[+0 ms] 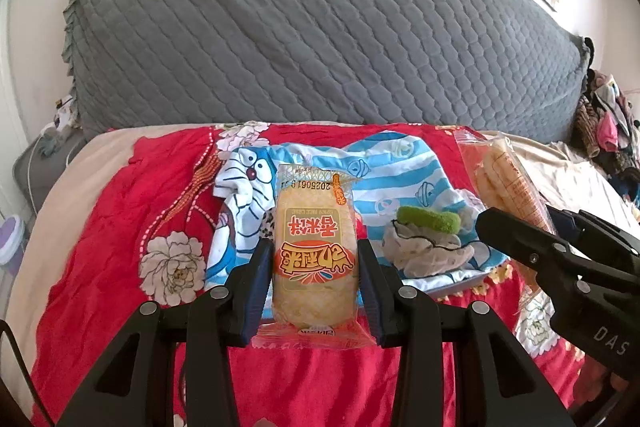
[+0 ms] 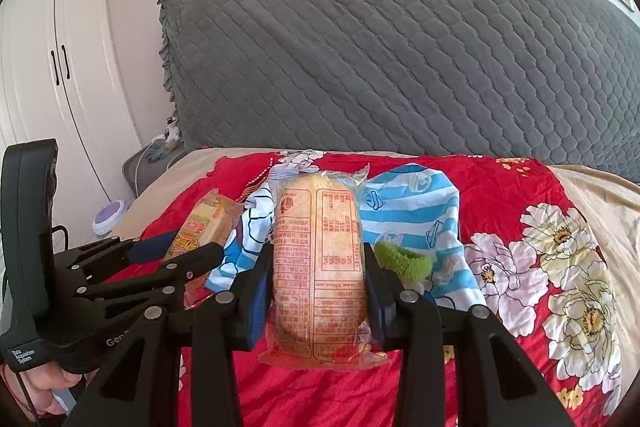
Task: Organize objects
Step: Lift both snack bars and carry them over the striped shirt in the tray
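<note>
From the left wrist camera, the left gripper (image 1: 315,267) has its fingers (image 1: 256,291) pressed against both sides of a rice cake packet (image 1: 314,255), label side up, held above the red flowered blanket (image 1: 120,211) on the bed. Just beyond the packet lies a blue striped cartoon cloth (image 1: 400,167), and on it sit a green hair tie (image 1: 430,219) and a crumpled grey cloth (image 1: 424,251), touching each other. At the right edge the right gripper (image 1: 520,227) comes in, closed on a second snack packet (image 1: 500,179) that tilts up and away. A grey quilted headboard cover (image 1: 320,27) fills the background, with a heap of clothes (image 1: 608,119) to its right.

From the right wrist camera, the right gripper (image 2: 318,279) clamps the second snack packet (image 2: 318,259) from both sides, printed back facing up, above the blanket (image 2: 500,195). The striped cloth (image 2: 416,211) lies just behind, and the green hair tie (image 2: 404,259) peeks out beside the right finger. To the left, the left gripper (image 2: 176,251) holds the rice cake packet (image 2: 204,227). A white wardrobe (image 2: 52,67) stands at the far left, and the grey cover (image 2: 400,47) is behind.
</note>
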`<state>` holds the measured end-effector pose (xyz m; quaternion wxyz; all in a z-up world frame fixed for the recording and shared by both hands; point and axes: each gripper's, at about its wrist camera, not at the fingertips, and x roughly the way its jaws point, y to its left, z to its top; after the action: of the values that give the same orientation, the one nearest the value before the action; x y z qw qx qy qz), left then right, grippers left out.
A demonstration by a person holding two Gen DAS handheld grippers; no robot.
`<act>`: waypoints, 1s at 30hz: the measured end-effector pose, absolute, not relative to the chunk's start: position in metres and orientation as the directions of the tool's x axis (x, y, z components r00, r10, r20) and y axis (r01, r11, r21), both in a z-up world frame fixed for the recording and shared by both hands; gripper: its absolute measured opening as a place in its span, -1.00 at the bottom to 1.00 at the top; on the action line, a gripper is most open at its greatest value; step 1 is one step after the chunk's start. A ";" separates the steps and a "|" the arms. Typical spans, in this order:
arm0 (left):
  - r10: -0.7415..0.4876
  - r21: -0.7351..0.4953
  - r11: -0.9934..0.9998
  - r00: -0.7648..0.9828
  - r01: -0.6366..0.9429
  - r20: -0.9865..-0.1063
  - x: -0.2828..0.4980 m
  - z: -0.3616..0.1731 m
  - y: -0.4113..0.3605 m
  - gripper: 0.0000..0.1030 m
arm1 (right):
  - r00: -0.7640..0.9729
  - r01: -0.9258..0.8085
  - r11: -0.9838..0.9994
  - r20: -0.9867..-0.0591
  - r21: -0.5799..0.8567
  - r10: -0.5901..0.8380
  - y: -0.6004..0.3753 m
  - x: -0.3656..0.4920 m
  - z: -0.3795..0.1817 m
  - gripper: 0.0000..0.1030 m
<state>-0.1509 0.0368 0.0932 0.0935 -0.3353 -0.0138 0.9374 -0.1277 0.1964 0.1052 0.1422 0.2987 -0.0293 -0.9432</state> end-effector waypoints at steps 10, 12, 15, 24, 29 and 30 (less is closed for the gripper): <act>0.195 -0.095 -0.980 -0.756 -0.175 -0.625 -0.179 0.081 0.047 -0.17 | -0.796 0.223 -0.967 -0.548 0.127 -0.255 0.207 -0.150 0.094 -0.22; 0.199 -0.093 -0.979 -0.758 -0.181 -0.621 -0.184 0.079 0.049 -0.17 | -0.802 0.215 -0.968 -0.542 0.126 -0.249 0.209 -0.155 0.092 -0.22; 0.200 -0.084 -0.978 -0.762 -0.188 -0.616 -0.192 0.074 0.053 -0.17 | -0.815 0.213 -0.968 -0.523 0.130 -0.249 0.210 -0.162 0.091 -0.22; 0.189 -0.070 -0.980 -0.756 -0.187 -0.627 -0.220 0.049 0.059 -0.17 | -0.828 0.210 -0.967 -0.501 0.143 -0.253 0.206 -0.192 0.067 -0.22; 0.183 -0.061 -0.981 -0.766 -0.186 -0.617 -0.234 0.038 0.060 -0.17 | -0.829 0.195 -0.971 -0.507 0.135 -0.237 0.207 -0.207 0.048 -0.22; 0.178 -0.052 -0.981 -0.769 -0.186 -0.614 -0.237 0.036 0.061 -0.17 | -0.829 0.189 -0.972 -0.508 0.136 -0.233 0.209 -0.210 0.044 -0.22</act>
<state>-0.2369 0.0606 0.0356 0.0968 -0.3257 0.0057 0.9405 -0.2100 0.2087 0.0436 0.1104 0.2704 -0.0399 -0.9556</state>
